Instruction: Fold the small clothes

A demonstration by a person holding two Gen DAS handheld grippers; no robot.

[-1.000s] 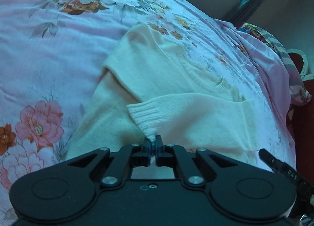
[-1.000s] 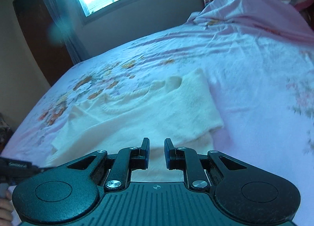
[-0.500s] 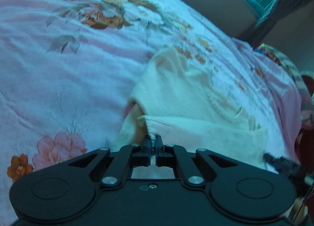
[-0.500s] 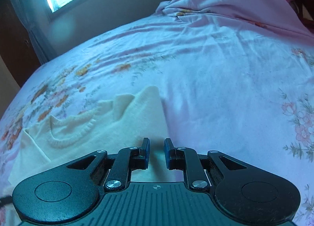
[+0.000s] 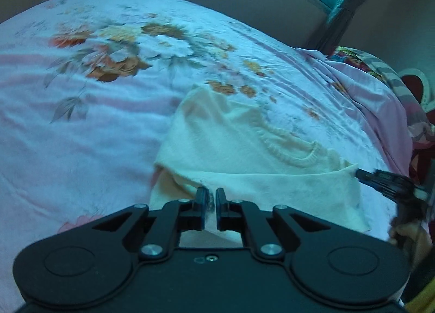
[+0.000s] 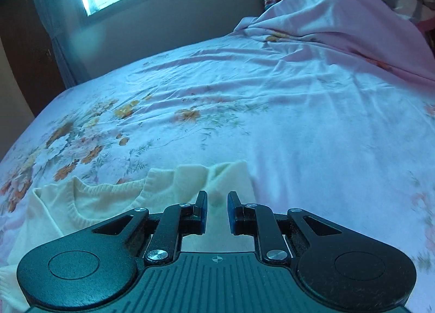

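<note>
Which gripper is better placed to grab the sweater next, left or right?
Probably left. The left gripper sits right at the folded sleeve edge of the sweater, its jaws just opened, cloth between them. The right gripper hangs open over the sweater's far corner, gripping nothing.

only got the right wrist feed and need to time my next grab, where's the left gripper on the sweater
observer: The left gripper is low on the cream sweater, left of its middle. Cloth sits between its jaws, which have just been opening a little.
operator: is the sleeve across
observer: Yes, a sleeve lies folded across the body, just below the neckline.
operator: and where am i from that side
observer: The right gripper has its tip at that sleeve's right-hand corner. I can't tell whether it touches.
</note>
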